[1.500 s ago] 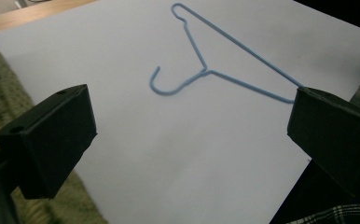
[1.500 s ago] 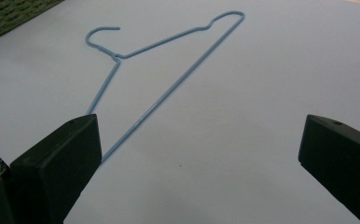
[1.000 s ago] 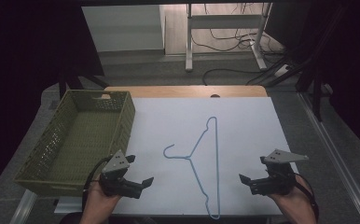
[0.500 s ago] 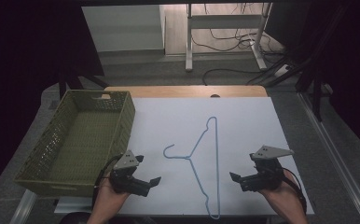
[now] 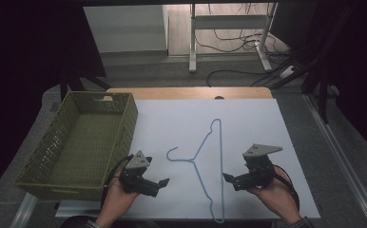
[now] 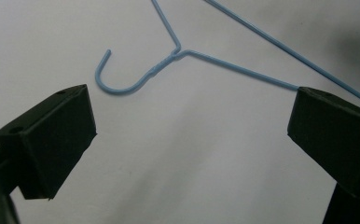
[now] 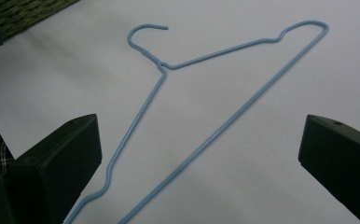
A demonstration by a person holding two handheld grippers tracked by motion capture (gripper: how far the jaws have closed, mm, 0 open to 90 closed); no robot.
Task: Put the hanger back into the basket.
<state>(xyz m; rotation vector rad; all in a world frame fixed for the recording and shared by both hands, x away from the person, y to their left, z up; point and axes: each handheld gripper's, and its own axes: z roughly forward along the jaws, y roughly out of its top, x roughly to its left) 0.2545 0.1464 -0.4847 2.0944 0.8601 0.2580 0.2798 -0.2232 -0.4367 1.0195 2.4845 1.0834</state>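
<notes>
1. Left hand-held gripper [image 5: 161,183]: jaws spread wide, empty, aimed at the hanger's hook.
2. Blue wire hanger [image 5: 218,156]: flat on the white tabletop [image 5: 172,123], between both grippers, untouched.
3. Right hand-held gripper [image 5: 227,177]: jaws apart, empty, facing the hanger's shoulder.
4. Step: approach. Next, likely lowering onto the thin wire and closing.

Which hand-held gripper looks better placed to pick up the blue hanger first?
Probably the right hand-held gripper: its open jaws point at the hanger, close beside its long wire. The left hand-held gripper, also open, sits farther off, below the hook.
</notes>
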